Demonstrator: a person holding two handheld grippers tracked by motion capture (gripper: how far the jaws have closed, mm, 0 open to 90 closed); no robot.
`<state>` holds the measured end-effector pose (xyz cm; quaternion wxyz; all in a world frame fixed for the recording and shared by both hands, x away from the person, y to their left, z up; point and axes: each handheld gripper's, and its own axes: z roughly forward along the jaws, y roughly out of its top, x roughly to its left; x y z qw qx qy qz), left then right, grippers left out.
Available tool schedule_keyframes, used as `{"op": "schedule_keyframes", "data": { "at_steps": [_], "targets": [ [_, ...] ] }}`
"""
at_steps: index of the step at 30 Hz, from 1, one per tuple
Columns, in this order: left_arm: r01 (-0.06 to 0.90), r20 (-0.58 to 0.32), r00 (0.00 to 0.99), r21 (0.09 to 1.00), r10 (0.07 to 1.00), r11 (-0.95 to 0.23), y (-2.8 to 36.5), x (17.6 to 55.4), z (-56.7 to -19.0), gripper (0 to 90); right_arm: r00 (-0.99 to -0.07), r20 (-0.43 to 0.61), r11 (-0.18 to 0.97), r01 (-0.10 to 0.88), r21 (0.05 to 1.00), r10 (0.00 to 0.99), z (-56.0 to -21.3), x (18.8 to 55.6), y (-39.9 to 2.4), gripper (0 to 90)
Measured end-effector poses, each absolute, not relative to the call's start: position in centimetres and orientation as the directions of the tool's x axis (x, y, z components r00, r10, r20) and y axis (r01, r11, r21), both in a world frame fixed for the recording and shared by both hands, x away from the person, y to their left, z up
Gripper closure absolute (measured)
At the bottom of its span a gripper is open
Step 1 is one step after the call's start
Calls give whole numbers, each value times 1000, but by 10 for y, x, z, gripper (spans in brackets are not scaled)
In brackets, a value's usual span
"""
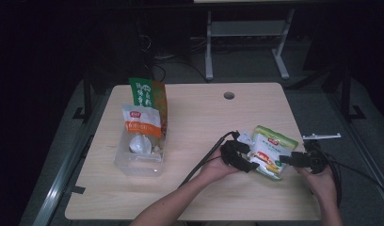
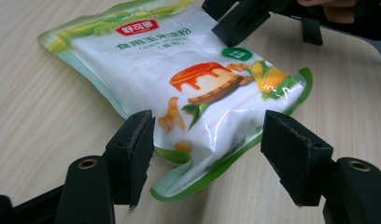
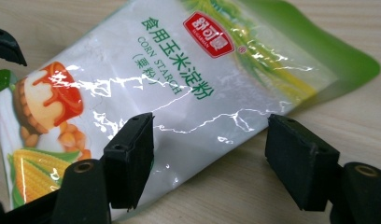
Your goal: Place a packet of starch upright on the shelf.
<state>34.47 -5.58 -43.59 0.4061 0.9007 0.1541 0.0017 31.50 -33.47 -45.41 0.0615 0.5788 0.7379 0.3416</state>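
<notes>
One green-edged pouch (image 2: 179,88) reads "CORN STARCH" beneath a red brand badge.

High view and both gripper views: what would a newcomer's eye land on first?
The white-and-green corn starch pouch lying flat at the table's right front, flanked by the left claw and right claw, both open at its edges. Next, the clear plastic bin at the left, with two more packets standing in it.

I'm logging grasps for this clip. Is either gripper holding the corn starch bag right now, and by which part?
Nothing is held. The left gripper and right gripper both stand open at edges of the corn starch bag, which lies on the table.
</notes>
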Motion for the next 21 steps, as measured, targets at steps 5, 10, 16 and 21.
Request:
{"op": "schedule_keyframes", "data": {
  "at_steps": [5,10,16,21],
  "targets": [
    [288,-132,949,725,285,-625,-57,347,-438,342,-306,305,85,818,569,902,-455,317,-333,328],
    [303,-146,946,719,290,-626,-58,348,-442,342,-269,349,39,838,544,898,-457,316,-338,381],
    [309,-149,943,719,296,-623,-59,350,-443,346,-241,375,8,850,527,895,-459,316,-340,407],
    [322,-165,940,716,298,-619,-60,350,-444,352,-240,424,-16,856,517,873,-463,318,-344,460]
  ]
}}
